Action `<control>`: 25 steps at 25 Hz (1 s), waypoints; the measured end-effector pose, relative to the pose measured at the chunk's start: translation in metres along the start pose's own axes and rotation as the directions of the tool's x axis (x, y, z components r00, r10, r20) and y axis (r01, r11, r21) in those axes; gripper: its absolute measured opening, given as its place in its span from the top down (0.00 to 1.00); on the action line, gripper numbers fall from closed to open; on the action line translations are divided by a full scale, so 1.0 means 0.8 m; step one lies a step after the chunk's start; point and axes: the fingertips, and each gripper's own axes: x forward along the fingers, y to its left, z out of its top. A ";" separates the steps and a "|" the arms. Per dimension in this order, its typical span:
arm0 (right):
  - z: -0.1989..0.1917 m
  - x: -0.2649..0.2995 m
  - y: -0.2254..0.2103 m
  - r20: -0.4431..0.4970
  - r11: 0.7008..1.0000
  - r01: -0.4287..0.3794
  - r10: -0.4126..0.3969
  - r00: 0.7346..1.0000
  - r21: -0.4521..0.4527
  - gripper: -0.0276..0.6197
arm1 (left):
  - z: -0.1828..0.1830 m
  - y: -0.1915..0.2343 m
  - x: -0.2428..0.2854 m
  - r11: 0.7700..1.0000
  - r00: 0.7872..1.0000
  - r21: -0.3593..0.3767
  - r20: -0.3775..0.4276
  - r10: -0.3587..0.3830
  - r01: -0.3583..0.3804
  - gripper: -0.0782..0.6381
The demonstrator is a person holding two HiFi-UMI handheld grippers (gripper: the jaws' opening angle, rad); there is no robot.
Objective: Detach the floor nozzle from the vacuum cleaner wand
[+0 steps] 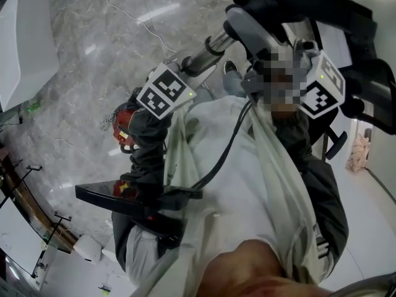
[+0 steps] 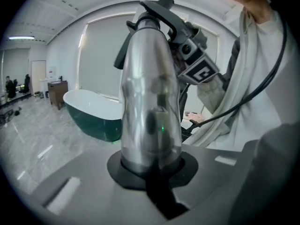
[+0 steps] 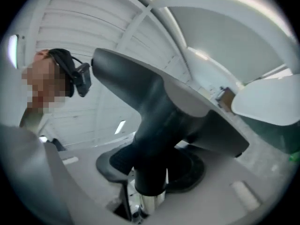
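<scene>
The silver vacuum wand (image 1: 207, 49) runs up towards the black and grey floor nozzle (image 1: 309, 5) at the top right of the head view. My left gripper (image 2: 151, 167) is shut on the wand's shiny tube (image 2: 150, 107), which stands upright between its jaws. Above it are the nozzle's black neck (image 2: 157, 8) and the right gripper's marker cube (image 2: 199, 70). My right gripper (image 3: 150, 184) is shut on the dark neck of the nozzle (image 3: 152, 139). The silver tube end (image 3: 151, 204) pokes out below it. The nozzle's broad head (image 3: 206, 111) spreads out above.
A dark green bathtub (image 2: 91, 121) with a white inside stands on the marble floor (image 1: 93, 42). A black cable (image 1: 223, 153) hangs down the person's white garment. A red and black part (image 1: 124, 129) shows under the left gripper's marker cube (image 1: 164, 91).
</scene>
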 end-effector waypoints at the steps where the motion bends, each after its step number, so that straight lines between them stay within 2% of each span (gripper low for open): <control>1: 0.000 -0.003 -0.012 0.033 0.996 0.091 -0.092 0.995 0.012 0.70 | -0.003 0.002 0.004 0.999 0.999 -0.013 -0.019 0.029 -0.030 0.83; 2: 0.001 -0.007 -0.019 0.061 0.988 0.156 -0.157 0.986 0.015 0.70 | -0.005 0.001 0.008 0.999 0.998 -0.019 -0.032 0.047 -0.048 0.83; 3: 0.001 -0.010 -0.021 0.076 0.983 0.185 -0.185 0.980 0.008 0.70 | -0.006 -0.001 0.012 0.998 0.998 -0.019 -0.035 0.053 -0.054 0.83; 5: -0.001 -0.012 -0.016 0.058 0.989 0.147 -0.146 0.988 -0.017 0.70 | -0.004 -0.006 0.014 0.999 0.999 -0.009 -0.020 0.039 -0.039 0.83; 7: -0.004 -0.012 -0.010 0.005 0.998 0.048 -0.048 0.999 -0.031 0.70 | -0.002 -0.009 0.011 1.000 1.000 0.005 0.003 0.010 -0.010 0.83; 9: -0.007 -0.012 -0.001 -0.047 0.996 -0.084 0.083 0.995 -0.031 0.70 | -0.002 -0.013 0.007 0.999 0.999 0.015 0.016 -0.032 0.031 0.83; 12: -0.009 -0.018 0.015 -0.121 0.960 -0.279 0.274 0.954 -0.033 0.70 | 0.000 -0.025 0.004 0.993 0.993 0.033 0.019 -0.114 0.114 0.82; 15: -0.013 -0.025 0.028 -0.176 0.925 -0.376 0.363 0.915 -0.046 0.70 | -0.001 -0.047 0.003 0.975 0.976 0.061 0.024 -0.216 0.215 0.82; 17: -0.016 -0.026 0.031 -0.187 0.923 -0.381 0.366 0.912 -0.055 0.71 | -0.004 -0.059 0.002 0.960 0.961 0.075 0.027 -0.274 0.271 0.83; 19: -0.018 -0.025 0.033 -0.188 0.929 -0.364 0.347 0.919 -0.063 0.71 | -0.009 -0.061 0.002 0.953 0.955 0.075 0.030 -0.297 0.294 0.83; 22: -0.022 -0.023 0.032 -0.181 0.947 -0.313 0.296 0.938 -0.071 0.71 | -0.013 -0.051 0.004 0.967 0.967 0.050 0.021 -0.252 0.251 0.83; 25: -0.024 -0.017 0.022 -0.161 0.977 -0.204 0.191 0.968 -0.063 0.71 | -0.015 -0.037 0.005 0.986 0.986 0.022 0.005 -0.168 0.167 0.83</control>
